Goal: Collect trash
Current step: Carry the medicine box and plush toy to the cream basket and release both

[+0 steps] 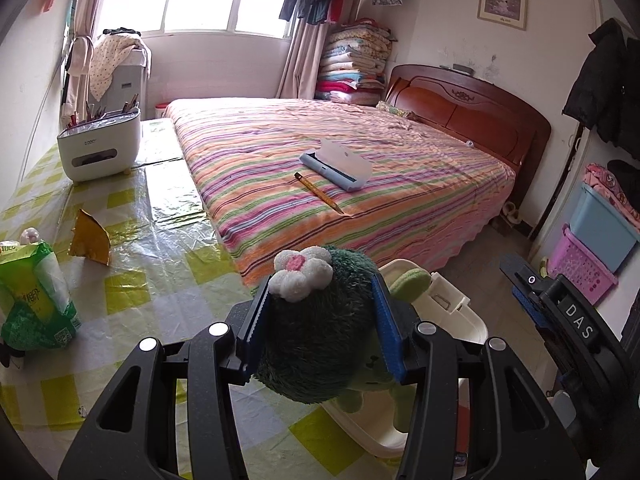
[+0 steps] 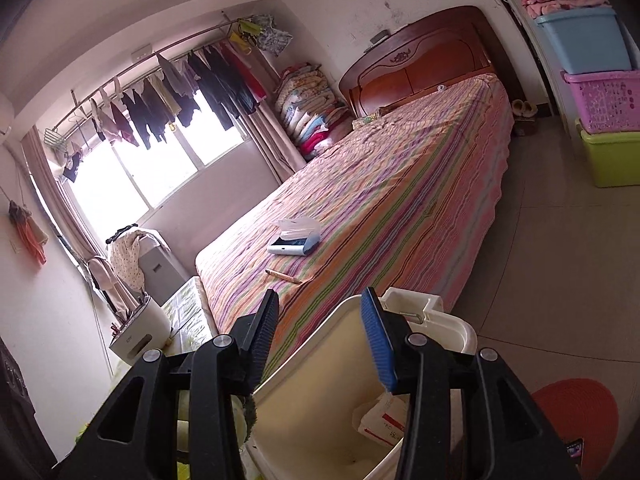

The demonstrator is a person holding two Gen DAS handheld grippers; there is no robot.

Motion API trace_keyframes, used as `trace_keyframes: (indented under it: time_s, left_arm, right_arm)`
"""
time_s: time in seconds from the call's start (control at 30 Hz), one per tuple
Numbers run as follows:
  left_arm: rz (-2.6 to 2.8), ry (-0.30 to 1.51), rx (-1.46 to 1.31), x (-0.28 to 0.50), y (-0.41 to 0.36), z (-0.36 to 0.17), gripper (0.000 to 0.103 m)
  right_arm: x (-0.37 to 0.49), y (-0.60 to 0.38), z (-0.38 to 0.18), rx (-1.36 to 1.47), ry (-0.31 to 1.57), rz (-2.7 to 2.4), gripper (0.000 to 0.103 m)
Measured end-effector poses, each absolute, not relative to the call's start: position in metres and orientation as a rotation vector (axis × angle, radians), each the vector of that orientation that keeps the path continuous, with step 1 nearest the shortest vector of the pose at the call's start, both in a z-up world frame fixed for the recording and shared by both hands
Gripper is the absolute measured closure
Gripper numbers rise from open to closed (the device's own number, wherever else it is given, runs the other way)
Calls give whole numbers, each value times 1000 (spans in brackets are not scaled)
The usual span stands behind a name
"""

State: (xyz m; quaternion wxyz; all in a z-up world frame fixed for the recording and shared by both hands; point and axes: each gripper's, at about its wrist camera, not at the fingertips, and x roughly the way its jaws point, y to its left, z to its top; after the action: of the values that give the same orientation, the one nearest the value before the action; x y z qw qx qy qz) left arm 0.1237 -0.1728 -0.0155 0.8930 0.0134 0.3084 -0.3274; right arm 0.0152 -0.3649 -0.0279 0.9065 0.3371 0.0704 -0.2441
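A bedroom seen from two handheld tools. The left tool (image 1: 322, 320) is clamped on a green plush toy (image 1: 320, 328) with a white and pink flower on top; its blue pads press the toy's sides. The toy hangs just past the edge of the bench (image 1: 168, 240), which wears a yellow-checked plastic cover, and partly over a cream bin (image 1: 460, 320) standing on the floor between bench and bed (image 1: 360, 168).

The right tool (image 2: 320, 336) hovers over the same bin (image 2: 320, 412) with its jaws apart and nothing between them. Inside the bin lies a white wrapper with red print (image 2: 380, 416).

On the bench, near the left side, sit a crumpled yellow scrap (image 1: 91, 240) and a green packet (image 1: 36, 292), likely trash not yet collected. A white organiser (image 1: 100, 144) with pens stands further back. On the bed lie a pencil (image 1: 318, 192) and a blue case (image 1: 338, 164).

To do this step well, the left tool should probably carry the toy fully over the bin's mouth before letting go, so it drops inside and does not catch on the rim. The right tool is best kept clear of the toy's path, perhaps steadying the bin. Whether a toy counts as trash is doubtful
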Motion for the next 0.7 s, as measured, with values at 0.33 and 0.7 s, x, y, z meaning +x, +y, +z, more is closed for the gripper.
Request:
trace_keyframes:
  time_s: [0.33,0.7]
  left_arm:
    - [-695,656,24,128,-191,-24,53]
    - [-601,552,53,121,-162,-2,17]
  right_arm:
    - [7,-368,-24,714,80,-514,50]
    - [10,-363,-25,690,93,-499,50]
